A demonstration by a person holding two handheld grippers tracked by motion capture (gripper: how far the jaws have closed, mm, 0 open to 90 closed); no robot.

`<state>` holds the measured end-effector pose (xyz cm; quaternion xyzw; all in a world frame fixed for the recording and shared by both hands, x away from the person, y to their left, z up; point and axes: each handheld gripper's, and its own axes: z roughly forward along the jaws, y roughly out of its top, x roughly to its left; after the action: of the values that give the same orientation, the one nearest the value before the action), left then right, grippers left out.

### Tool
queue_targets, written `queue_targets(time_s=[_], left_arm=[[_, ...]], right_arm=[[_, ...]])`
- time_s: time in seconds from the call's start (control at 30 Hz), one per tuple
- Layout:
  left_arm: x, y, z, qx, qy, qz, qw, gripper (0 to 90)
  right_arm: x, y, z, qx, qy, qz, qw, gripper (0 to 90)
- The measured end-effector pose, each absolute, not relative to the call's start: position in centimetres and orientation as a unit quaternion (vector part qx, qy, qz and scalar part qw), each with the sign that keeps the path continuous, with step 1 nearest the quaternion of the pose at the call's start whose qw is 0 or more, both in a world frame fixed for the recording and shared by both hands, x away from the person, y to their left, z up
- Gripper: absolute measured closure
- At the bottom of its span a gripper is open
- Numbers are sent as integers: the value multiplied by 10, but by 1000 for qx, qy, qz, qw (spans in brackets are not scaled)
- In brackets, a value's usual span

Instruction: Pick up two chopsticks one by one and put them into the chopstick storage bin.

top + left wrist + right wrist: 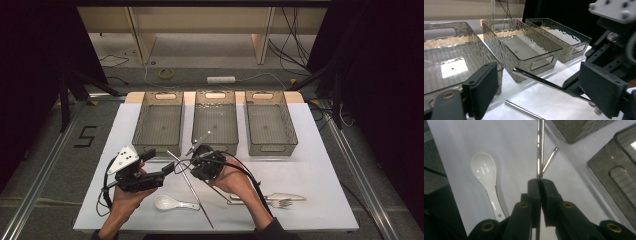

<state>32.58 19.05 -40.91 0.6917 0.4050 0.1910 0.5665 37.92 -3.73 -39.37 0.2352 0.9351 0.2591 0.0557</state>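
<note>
The right gripper (540, 181) has its jaws pinched together on a thin, shiny metal chopstick (539, 150), lifted off the white table (310, 170) in front of the middle bin (216, 120). The left gripper (539, 87) stands with its jaws wide apart, holding nothing. The right gripper view shows a white ceramic spoon (485, 172) and a second chopstick (550, 160) lying below, while the high view adds a fork (280, 201) near the right forearm.

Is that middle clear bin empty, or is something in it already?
Empty: the middle bin shows only its bare ribbed floor, seen from above and in the left gripper view.
</note>
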Motion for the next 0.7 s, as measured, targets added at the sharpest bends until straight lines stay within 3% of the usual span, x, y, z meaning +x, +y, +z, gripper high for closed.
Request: queue_targets(time_s=[0.23,0.7], left_arm=[[331,191,-412,727,383,160,546,158],[332,157,-417,832,273,103,472,176]], right_arm=[[370,-43,-387,174,955,232,63,864],[349,-65,-391,106,970,208,66,864]])
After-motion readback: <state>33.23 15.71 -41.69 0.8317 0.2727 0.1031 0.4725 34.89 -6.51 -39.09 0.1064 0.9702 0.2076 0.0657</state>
